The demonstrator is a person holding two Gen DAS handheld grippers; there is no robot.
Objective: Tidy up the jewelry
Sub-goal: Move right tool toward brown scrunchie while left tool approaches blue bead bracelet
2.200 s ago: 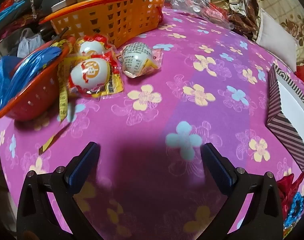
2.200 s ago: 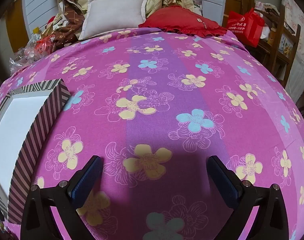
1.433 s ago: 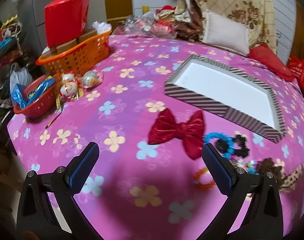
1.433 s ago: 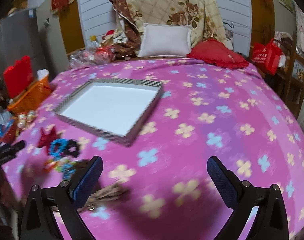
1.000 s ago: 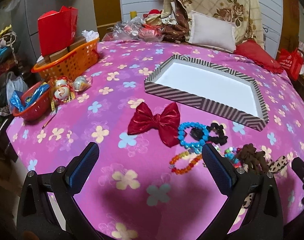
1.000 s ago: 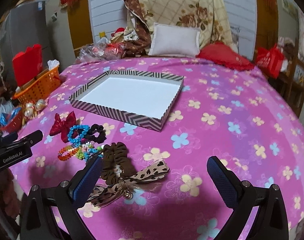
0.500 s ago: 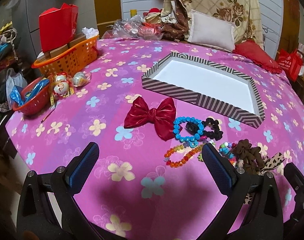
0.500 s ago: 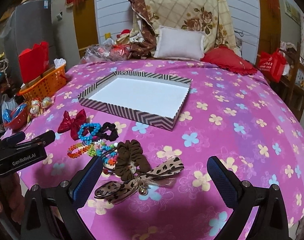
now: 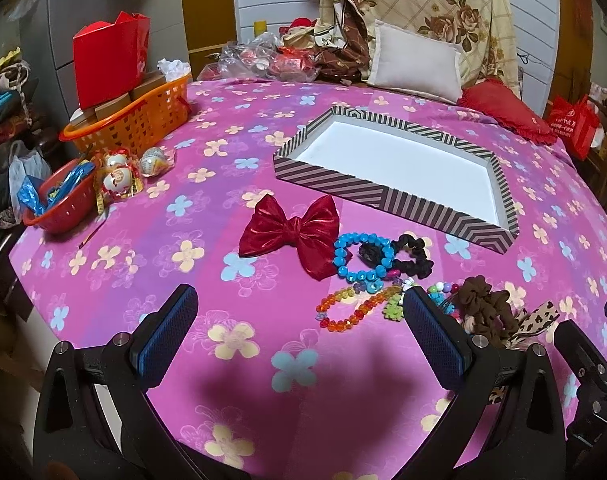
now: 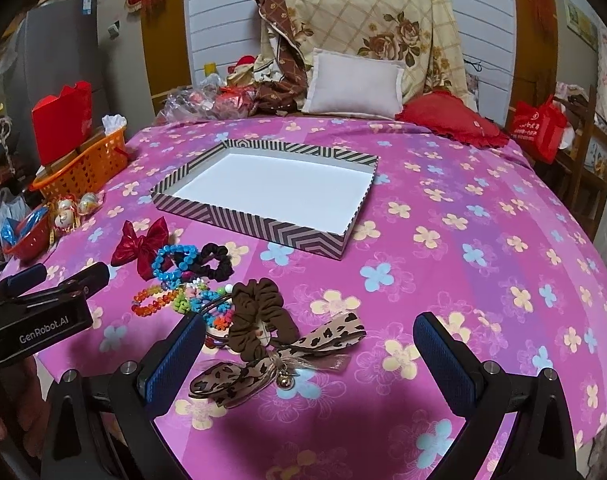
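Observation:
A striped shallow box [image 9: 343, 186] [image 10: 247, 224] with a white inside lies on the pink flowered cloth. In front of it lie a red bow [image 9: 291, 232] [image 10: 141, 242], a blue bead bracelet [image 9: 361, 258] [image 10: 171, 262], a black scrunchie [image 9: 413, 256] [image 10: 215, 262], an orange bead bracelet [image 9: 345, 312] [image 10: 153, 300], a brown scrunchie [image 9: 483, 312] [image 10: 259, 312] and a leopard-print bow [image 10: 271, 364]. My left gripper [image 9: 299, 334] is open above the cloth, short of the pile. My right gripper [image 10: 309, 354] is open, with the leopard bow between its fingers, apart from both.
An orange basket [image 9: 139, 120] with a red bag [image 9: 107, 60], a red bowl [image 9: 59, 208] and wrapped sweets [image 9: 119, 176] stand at the table's left edge. Pillows [image 10: 355, 88] and bags crowd the far side. Wooden chairs [image 10: 583, 152] stand on the right.
Both grippers have pulled back and risen from close over the cloth, so the box and the pile have come into view. In the last half second they barely moved. Both stayed open.

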